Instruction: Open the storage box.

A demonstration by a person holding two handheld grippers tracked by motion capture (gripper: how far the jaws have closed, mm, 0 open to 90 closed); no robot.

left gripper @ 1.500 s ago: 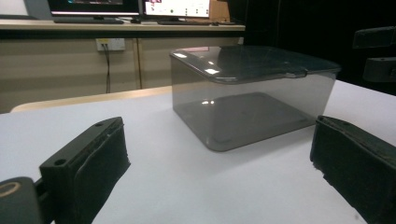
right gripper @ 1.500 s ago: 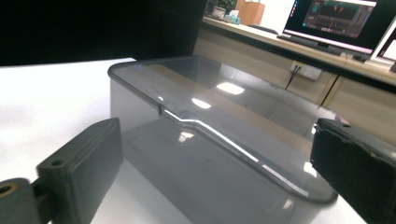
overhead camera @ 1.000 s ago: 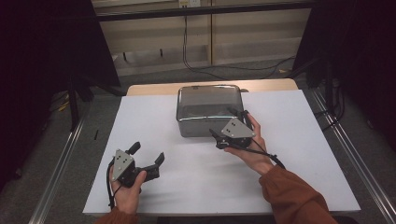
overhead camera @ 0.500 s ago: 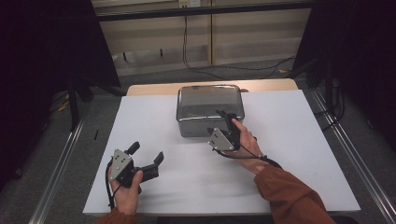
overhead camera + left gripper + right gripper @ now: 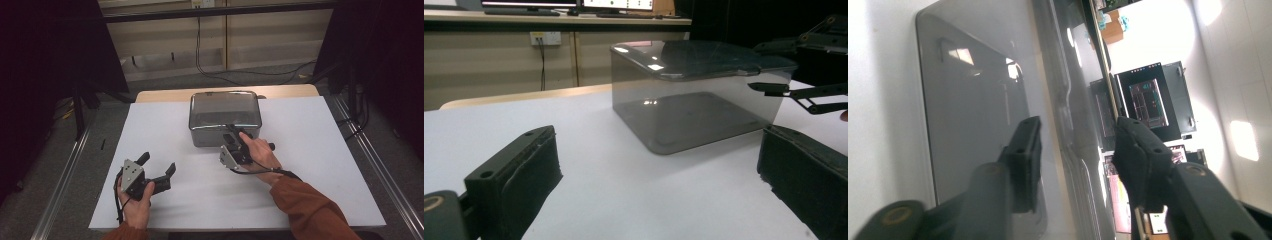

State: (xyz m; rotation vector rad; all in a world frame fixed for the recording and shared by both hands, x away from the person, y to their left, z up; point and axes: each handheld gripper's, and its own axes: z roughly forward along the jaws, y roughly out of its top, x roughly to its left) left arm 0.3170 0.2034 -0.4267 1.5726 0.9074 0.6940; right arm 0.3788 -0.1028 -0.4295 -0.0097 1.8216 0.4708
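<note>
One white table (image 5: 310, 165) filled the middle of the high view, seen from above. On its far half sat one smoked, see-through box (image 5: 225, 117) with a lid on top. Two hand-held grippers were at work. The right gripper (image 5: 235, 141) was turned on its side at the box's near edge, with its jaws apart, one on either side of the lid's rim and not yet touching it. The left gripper (image 5: 157, 166) rested near the table's front left, well apart from the box, with its jaws spread wide and holding nothing.
</note>
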